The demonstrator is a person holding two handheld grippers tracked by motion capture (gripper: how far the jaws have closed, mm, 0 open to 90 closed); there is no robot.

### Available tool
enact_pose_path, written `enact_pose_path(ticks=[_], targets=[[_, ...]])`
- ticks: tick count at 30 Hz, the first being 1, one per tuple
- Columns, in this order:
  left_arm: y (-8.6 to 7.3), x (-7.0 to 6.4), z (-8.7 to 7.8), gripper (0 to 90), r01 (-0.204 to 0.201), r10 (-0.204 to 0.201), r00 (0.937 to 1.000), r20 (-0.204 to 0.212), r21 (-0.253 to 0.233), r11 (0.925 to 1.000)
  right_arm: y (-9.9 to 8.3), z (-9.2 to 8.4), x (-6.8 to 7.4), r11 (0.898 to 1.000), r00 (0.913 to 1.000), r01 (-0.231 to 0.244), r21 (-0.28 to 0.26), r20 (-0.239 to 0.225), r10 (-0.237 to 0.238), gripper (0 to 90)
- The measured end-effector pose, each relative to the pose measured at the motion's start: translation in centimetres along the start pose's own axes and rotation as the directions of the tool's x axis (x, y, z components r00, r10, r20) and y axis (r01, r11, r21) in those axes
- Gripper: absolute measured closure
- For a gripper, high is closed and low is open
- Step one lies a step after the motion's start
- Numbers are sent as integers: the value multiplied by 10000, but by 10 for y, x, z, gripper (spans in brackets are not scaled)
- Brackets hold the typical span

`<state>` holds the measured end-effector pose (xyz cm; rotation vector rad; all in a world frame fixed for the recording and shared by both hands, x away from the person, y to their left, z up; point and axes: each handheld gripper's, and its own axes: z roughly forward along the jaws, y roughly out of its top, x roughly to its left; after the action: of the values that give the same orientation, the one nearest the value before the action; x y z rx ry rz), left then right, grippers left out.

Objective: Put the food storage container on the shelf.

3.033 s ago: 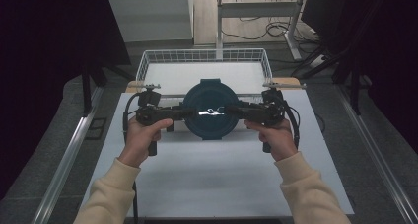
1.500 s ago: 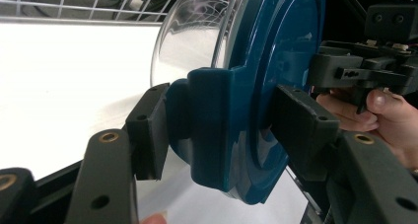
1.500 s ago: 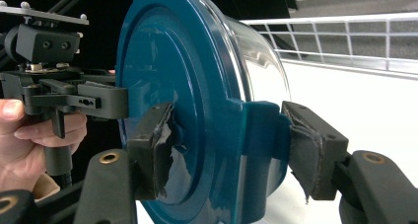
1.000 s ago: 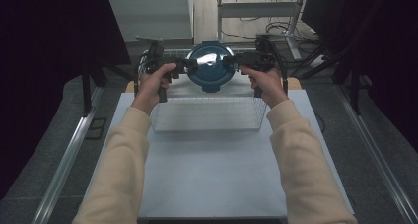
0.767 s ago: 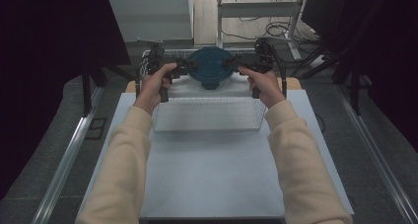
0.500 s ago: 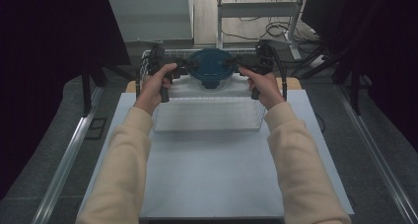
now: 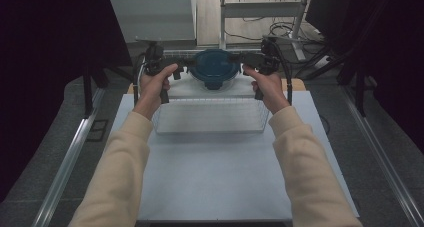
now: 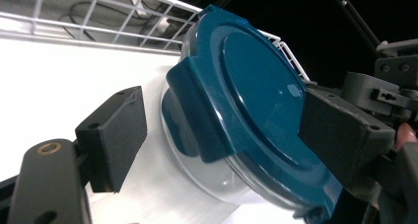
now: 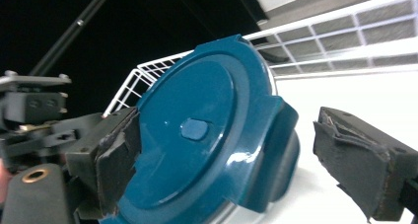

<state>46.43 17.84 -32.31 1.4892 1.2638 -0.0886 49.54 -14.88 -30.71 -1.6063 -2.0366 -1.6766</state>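
A round clear container with a dark blue lid point(image 7: 216, 67) sits low in the far part of a white wire basket point(image 7: 210, 118). My left gripper point(image 7: 182, 64) is at its left side and my right gripper point(image 7: 247, 61) at its right. In the left gripper view the container point(image 8: 256, 100) lies between the jaws of the left gripper point(image 8: 224, 113): one pad touches the lid top, and the other pad point(image 8: 116, 135) stands a little off the bowl. In the right gripper view the right gripper point(image 9: 229, 132) straddles the lid point(image 9: 197, 150) the same way, with a gap at one pad point(image 9: 355, 160).
The basket stands at the far end of a pale table point(image 7: 215, 177), and its wire walls point(image 8: 98, 17) point(image 9: 345, 36) rise close behind the container. A wooden board edge point(image 7: 299, 83) shows beside the basket. A shelf frame and cables point(image 7: 260, 9) lie beyond. Both sleeved forearms reach over the table.
The container went from above the near table forward over the basket, then down into its far part. The lid tipped from facing the camera to nearly flat.
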Motion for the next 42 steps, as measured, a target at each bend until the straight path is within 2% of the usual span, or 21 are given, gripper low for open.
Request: enact_pose_path(ticks=[2, 4, 7, 8, 13, 14, 15, 16, 17, 18, 19, 22, 25, 26, 27, 31, 36, 37, 40, 41, 42], targets=[[0, -1, -4, 185, -187, 187, 9998, 21, 71, 9998, 0, -1, 1, 9999, 9999, 160, -11, -53, -161, 113], [-3, -6, -14, 185, -590, 589, 9983, 39, 115, 9982, -1, -8, 7, 9966, 9966, 815, -107, -132, -817, 119], [-7, -10, -20, 185, -932, 934, 9956, -76, 226, 9954, -3, -12, 14, 9924, 9923, 1220, -177, -174, -1223, 120], [-10, -15, -26, 186, -1294, 1299, 9913, -189, 271, 9912, -6, -17, 20, 9866, 9869, 1607, -268, -69, -1610, 120], [-21, -24, -38, 194, -1563, 1563, 9877, -46, -105, 9877, -17, -30, 34, 9654, 9657, 2598, -237, 39, -2598, 120], [-24, -26, -41, 194, -1653, 1653, 9862, -34, -119, 9862, -17, -30, 34, 9654, 9657, 2598, -237, 39, -2598, 120], [-33, -30, -46, 195, -1957, 1955, 9806, -116, -112, 9806, -24, -39, 40, 9565, 9568, 2906, -248, 108, -2904, 121], [-33, -30, -46, 195, -1957, 1955, 9806, -116, -112, 9806, -24, -39, 40, 9565, 9568, 2906, -248, 108, -2904, 121], [-44, -37, -52, 195, -2348, 2343, 9715, -365, -114, 9720, -31, -46, 42, 9501, 9504, 3109, -240, 143, -3106, 120], [-44, -37, -52, 194, -2348, 2343, 9715, -365, -114, 9720, -35, -51, 43, 9459, 9460, 3238, -223, 224, -3233, 120], [-59, -44, -59, 194, -2762, 2755, 9598, -535, -69, 9611, -39, -56, 43, 9420, 9421, 3348, -241, 267, -3342, 120], [-75, -49, -65, 193, -2971, 2969, 9533, -550, 53, 9548, -49, -66, 43, 9347, 9349, 3542, -294, 323, -3533, 120], [-106, -54, -80, 194, -3366, 3363, 9396, -632, 48, 9416, -73, -87, 41, 9065, 9056, 4217, -217, 603, -4198, 121], [-106, -54, -80, 195, -3366, 3363, 9396, -632, 48, 9416, -73, -87, 41, 9065, 9056, 4217, -217, 603, -4198, 121], [-122, -53, -90, 199, -3624, 3592, 9291, -879, -228, 9317, -84, -98, 41, 8900, 8888, 4549, -302, 781, -4516, 125], [-151, -42, -100, 200, -3570, 3543, 9326, -688, -323, 9335, -105, -117, 38, 8727, 8721, 4871, -338, 718, -4840, 126], [-175, -30, -102, 200, -3800, 3773, 9204, -1027, -76, 9250, -139, -127, 27, 8577, 8566, 5139, -191, 661, -5117, 126], [-186, -23, -102, 198, -3848, 3833, 9153, -1235, 122, 9229, -147, -128, 24, 8561, 8550, 5165, -187, 665, -5143, 125], [-197, -15, -102, 192, -3702, 3710, 9207, -1209, 302, 9285, -161, -130, 16, 8571, 8557, 5147, -188, 730, -5123, 125], [-207, -8, -102, 192, -3508, 3541, 9279, -1165, 489, 9352, -175, -130, 8, 8593, 8566, 5115, -51, 829, -5093, 120], [-207, -8, -102, 195, -3508, 3541, 9279, -1165, 489, 9352, -175, -130, 8, 8593, 8566, 5115, -51, 829, -5093, 120]])
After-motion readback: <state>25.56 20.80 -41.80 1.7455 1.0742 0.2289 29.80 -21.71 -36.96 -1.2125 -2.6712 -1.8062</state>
